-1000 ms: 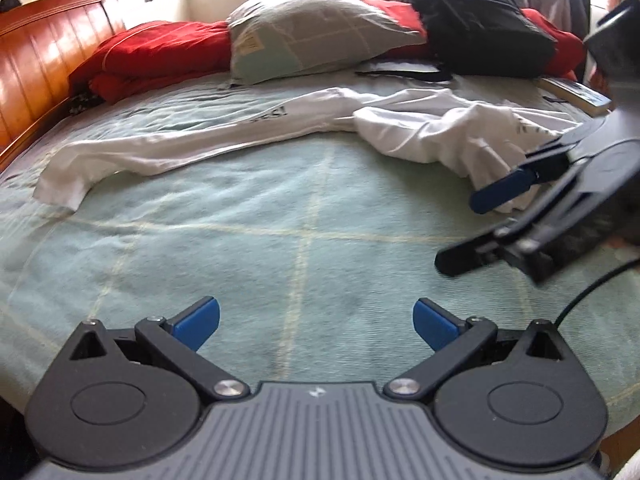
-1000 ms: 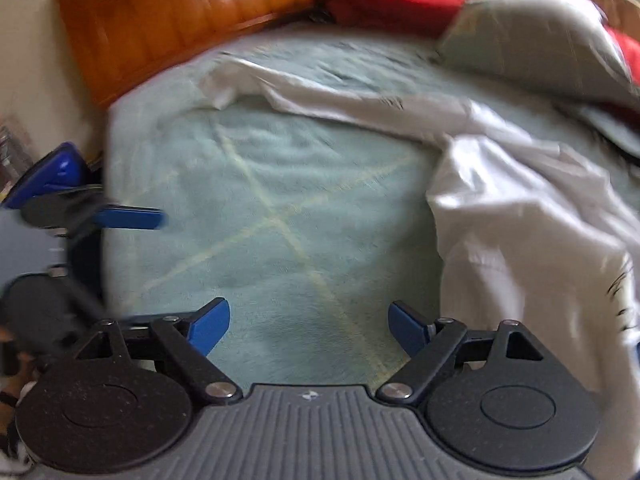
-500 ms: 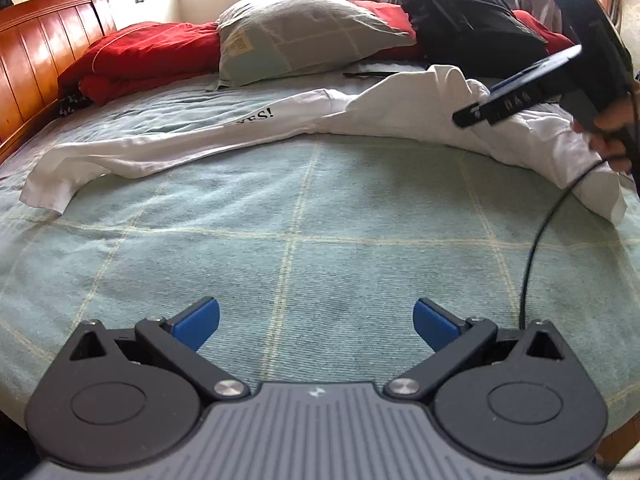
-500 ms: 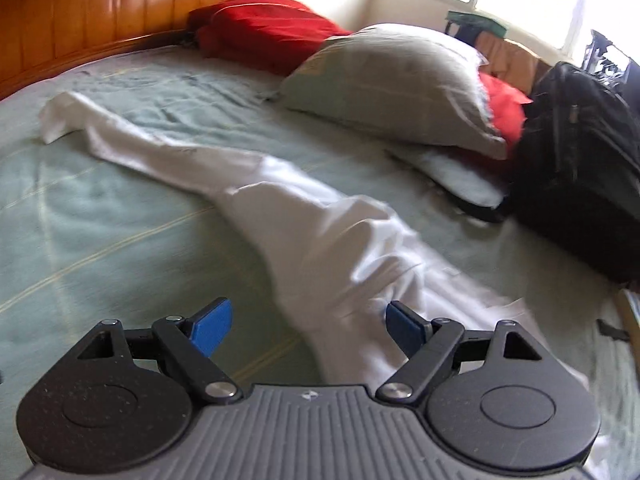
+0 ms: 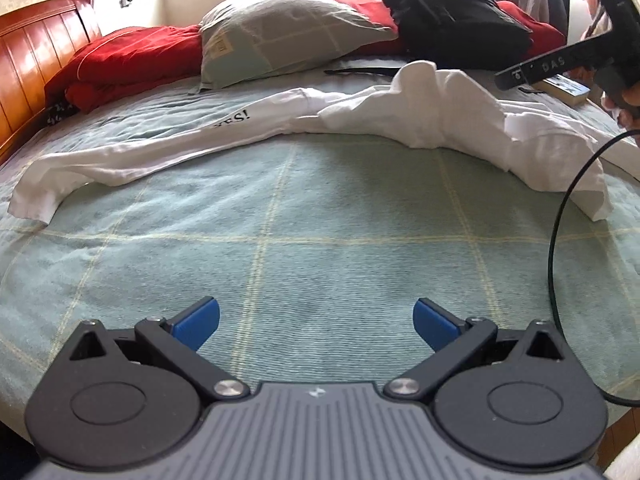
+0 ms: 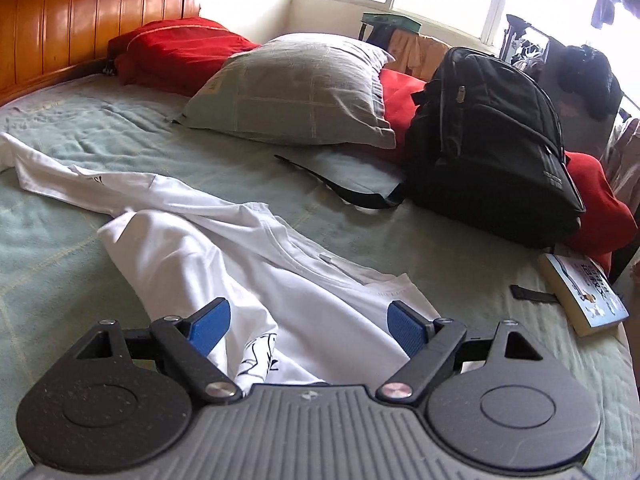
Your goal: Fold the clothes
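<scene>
Rumpled white cotton shirt (image 6: 248, 264) on a woven green bedcover (image 5: 320, 248); both grippers' fingers released

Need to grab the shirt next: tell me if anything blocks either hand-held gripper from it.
Nothing visible does. The left hand-held gripper faces bare green bedspread up to the white shirt. The right hand-held gripper hangs open directly over it.

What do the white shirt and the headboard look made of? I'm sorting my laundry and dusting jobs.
White shirt: probably soft cotton knit, matte, since it creases limply and has a ribbed collar. Headboard: apparently varnished wood, orange-brown, with grooved panels and glossy reflections.
</scene>
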`<state>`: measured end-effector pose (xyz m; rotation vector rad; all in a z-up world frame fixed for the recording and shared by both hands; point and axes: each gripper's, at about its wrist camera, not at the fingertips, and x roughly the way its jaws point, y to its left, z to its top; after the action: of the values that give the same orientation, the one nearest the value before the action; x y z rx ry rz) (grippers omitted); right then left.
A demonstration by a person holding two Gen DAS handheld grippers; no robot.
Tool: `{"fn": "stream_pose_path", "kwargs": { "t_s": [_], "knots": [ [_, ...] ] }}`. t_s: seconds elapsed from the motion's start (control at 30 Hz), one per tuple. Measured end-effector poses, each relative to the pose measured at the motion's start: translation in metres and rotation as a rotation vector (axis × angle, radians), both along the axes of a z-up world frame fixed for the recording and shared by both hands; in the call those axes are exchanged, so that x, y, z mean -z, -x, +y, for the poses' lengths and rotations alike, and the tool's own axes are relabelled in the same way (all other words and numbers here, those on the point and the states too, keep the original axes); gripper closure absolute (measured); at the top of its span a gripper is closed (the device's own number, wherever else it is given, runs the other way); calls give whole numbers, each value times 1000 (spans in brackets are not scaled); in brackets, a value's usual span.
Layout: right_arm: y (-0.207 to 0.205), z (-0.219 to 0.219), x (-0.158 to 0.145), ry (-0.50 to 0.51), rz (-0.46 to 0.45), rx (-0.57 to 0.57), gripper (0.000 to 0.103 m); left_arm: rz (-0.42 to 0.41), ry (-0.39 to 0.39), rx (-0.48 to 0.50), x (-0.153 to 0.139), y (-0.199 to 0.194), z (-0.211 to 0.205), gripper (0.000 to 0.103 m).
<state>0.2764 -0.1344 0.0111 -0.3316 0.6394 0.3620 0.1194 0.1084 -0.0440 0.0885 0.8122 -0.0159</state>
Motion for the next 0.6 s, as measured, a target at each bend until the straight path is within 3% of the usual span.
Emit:
{"fn": "stream_pose_path", "kwargs": {
  "t_s": [0.17, 0.37, 0.5, 0.6],
  "knots": [
    [43, 14, -10, -85, 20, -170, 14, 5, -2, -4, 1, 2, -2, 1],
    [83, 42, 26, -117, 178, -355, 15, 10, 4, -2, 4, 5, -2, 1],
    [76, 49, 63, -64, 194, -293, 21, 15, 4, -1, 5, 7, -2, 1],
    [69, 52, 76, 6, 121, -233, 22, 14, 12, -1, 5, 9, -2, 1]
  ]
}}
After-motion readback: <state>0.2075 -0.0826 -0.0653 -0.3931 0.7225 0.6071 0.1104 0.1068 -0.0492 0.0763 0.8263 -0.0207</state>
